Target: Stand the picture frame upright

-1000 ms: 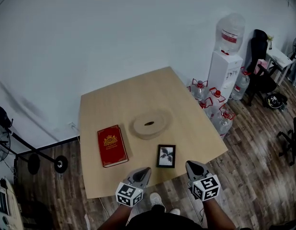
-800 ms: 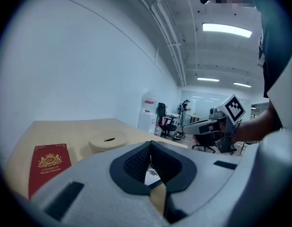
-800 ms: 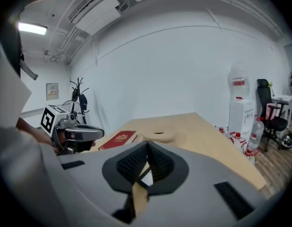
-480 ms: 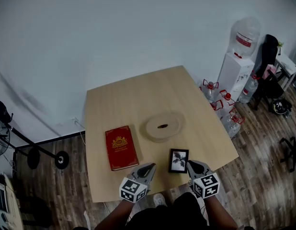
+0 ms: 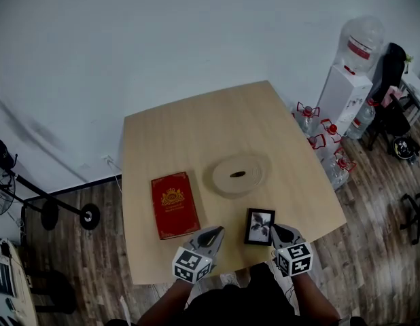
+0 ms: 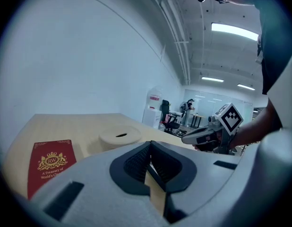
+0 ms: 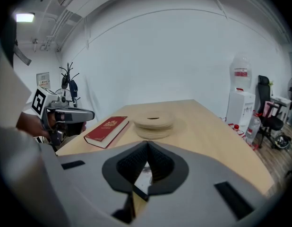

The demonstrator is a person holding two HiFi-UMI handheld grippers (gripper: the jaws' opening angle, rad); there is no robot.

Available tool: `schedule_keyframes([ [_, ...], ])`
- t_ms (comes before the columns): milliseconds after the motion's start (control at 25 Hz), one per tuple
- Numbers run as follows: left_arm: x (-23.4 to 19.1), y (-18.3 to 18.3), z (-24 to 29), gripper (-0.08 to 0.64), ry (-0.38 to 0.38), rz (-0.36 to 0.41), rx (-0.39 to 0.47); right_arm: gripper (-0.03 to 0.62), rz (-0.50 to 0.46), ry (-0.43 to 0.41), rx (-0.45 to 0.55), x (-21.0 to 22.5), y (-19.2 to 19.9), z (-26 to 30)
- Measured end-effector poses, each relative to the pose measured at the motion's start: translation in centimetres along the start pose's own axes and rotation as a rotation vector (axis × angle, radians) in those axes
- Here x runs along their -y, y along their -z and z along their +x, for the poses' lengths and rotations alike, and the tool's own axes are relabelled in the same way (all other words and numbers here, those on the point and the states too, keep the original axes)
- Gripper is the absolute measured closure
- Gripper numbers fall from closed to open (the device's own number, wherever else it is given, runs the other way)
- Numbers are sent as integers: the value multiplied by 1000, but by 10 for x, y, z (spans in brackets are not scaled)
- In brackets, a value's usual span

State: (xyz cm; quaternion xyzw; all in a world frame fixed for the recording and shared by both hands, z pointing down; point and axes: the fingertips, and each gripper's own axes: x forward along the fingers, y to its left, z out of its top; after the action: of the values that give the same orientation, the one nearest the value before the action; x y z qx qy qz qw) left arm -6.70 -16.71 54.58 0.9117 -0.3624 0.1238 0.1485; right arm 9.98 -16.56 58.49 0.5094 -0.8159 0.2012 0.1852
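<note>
Table [image 5: 196, 134]: pale wood, set against a white wall.
Picture frame [image 5: 259, 226]: black-edged, laid flat, between the tongs, just beside the right.
Left tongs [image 5: 214, 234]: closed, empty.
Right tongs [image 5: 281, 232]: closed, empty.

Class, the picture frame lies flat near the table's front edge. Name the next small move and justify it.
Probably open the right gripper and ease it to the picture frame: its jaws are shut, and the frame lies flat just beside its tip.
</note>
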Motion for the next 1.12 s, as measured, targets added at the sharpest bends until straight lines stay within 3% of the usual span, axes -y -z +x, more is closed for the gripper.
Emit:
schedule_keyframes([
  [320,-11,17,13,557,-17,-37,-37,583,29,47,-82,16,28,24],
  [440,-11,25,16,557,-12,-49,-51,578,85,66,-122,25,43,32],
  [560,-12,33,15,557,-13,-62,-67,486,181,73,-151,31,57,39],
  [680,-16,40,13,557,-23,-75,-79,468,223,94,-180,38,70,46],
  [1120,-24,55,17,557,-44,-112,-99,451,231,118,-271,57,102,75],
])
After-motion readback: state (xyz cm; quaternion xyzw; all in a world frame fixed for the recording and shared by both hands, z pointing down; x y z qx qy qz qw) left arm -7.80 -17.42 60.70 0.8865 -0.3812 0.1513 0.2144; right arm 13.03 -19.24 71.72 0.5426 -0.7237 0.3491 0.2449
